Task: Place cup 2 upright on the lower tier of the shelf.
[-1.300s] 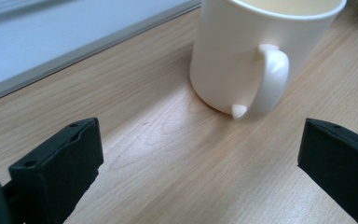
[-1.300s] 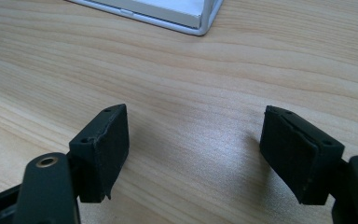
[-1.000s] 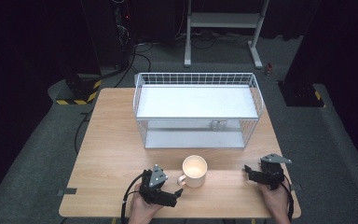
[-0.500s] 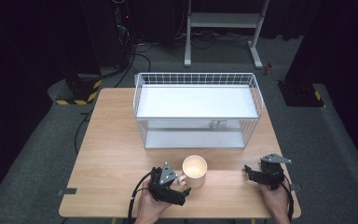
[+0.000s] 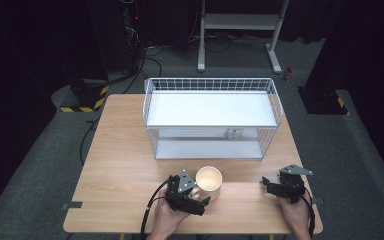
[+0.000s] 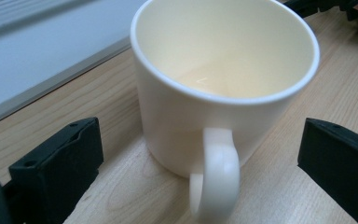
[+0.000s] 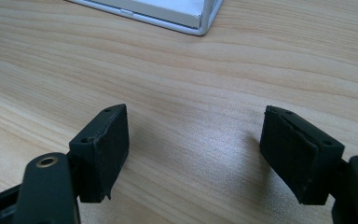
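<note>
Wooden surface [image 5: 125,165] at the near edge: left gripper [image 5: 201,202], jaws wide apart, flanks the handle of the cream mug [image 5: 209,181] without touching; right gripper [image 5: 266,183], open and empty, rests well right; wire basket [image 5: 212,85] stands beyond.

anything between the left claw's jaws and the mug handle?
No. In the left gripper view the left claw stands open astride the mug; only bare table lies beside its handle, untouched.

Both tools, L [image 5: 200,200] & R [image 5: 267,184], jaws apart, low.
</note>
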{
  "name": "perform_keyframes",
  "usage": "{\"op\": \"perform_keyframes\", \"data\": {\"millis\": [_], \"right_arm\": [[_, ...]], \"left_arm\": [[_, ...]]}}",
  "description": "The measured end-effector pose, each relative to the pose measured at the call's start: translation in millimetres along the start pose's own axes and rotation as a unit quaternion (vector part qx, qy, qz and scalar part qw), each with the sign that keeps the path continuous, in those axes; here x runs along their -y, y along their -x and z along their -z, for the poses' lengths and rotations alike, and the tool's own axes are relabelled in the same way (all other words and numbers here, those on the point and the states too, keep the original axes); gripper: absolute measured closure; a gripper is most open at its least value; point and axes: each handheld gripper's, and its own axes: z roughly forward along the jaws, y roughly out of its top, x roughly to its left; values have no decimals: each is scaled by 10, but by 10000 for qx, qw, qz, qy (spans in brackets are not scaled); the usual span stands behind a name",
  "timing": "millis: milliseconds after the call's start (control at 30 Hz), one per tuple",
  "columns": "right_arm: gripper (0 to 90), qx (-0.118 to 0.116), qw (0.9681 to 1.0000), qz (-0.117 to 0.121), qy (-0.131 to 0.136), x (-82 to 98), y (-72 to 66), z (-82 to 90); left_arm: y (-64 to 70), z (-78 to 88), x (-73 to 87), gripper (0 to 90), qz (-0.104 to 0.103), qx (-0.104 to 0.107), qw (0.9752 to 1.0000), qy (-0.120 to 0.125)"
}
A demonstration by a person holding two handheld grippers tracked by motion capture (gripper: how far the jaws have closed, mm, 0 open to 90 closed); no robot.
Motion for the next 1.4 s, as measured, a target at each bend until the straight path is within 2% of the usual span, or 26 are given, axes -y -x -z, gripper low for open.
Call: {"op": "perform_keyframes", "data": {"millis": [233, 867, 1400], "right_arm": [[239, 1, 10000, 2, 0, 0, 0, 0], [239, 1, 10000, -1, 0, 0, -1, 0], [239, 1, 10000, 1, 0, 0, 0, 0]], "left_arm": [[30, -74, -52, 2, -25, -42, 10000, 80], [54, -254, -142, 30, -94, -80, 9999, 92], [102, -299, -149, 90, -192, -164, 9994, 215]]}}
